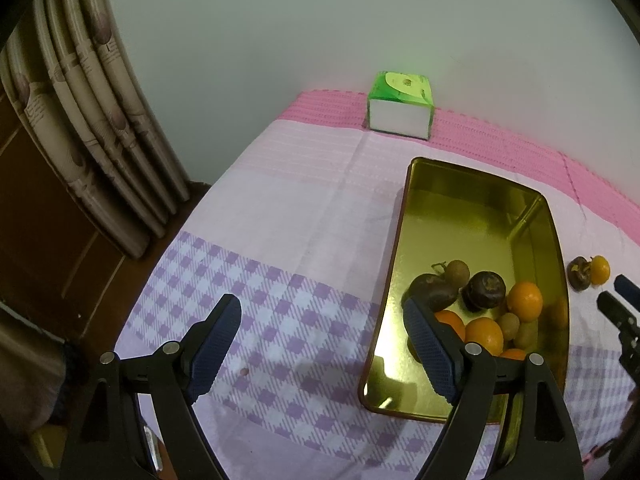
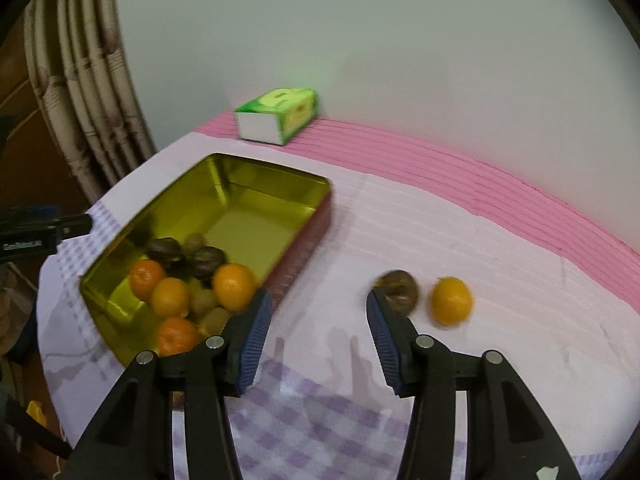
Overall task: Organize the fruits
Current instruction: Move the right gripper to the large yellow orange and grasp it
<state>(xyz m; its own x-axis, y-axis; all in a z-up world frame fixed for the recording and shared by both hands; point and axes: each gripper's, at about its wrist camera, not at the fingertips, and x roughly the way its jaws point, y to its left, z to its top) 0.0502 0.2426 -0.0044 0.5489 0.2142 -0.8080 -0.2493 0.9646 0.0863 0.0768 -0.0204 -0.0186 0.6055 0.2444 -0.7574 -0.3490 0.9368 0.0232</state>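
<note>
Left gripper (image 1: 324,344) finger hides some fruit in tin (image 1: 400,240)

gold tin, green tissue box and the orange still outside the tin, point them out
gold tin (image 2: 224,184), right wrist view, far inner wall
green tissue box (image 1: 398,118), left wrist view, white front face
orange outside the tin (image 2: 451,301), right wrist view, middle of its peel

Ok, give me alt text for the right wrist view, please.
The open, empty right gripper hangs over a pink and purple tablecloth, between a gold tin part-filled with fruit and two loose fruits: a brown fruit and an orange. A green box sits by the wall.
</note>
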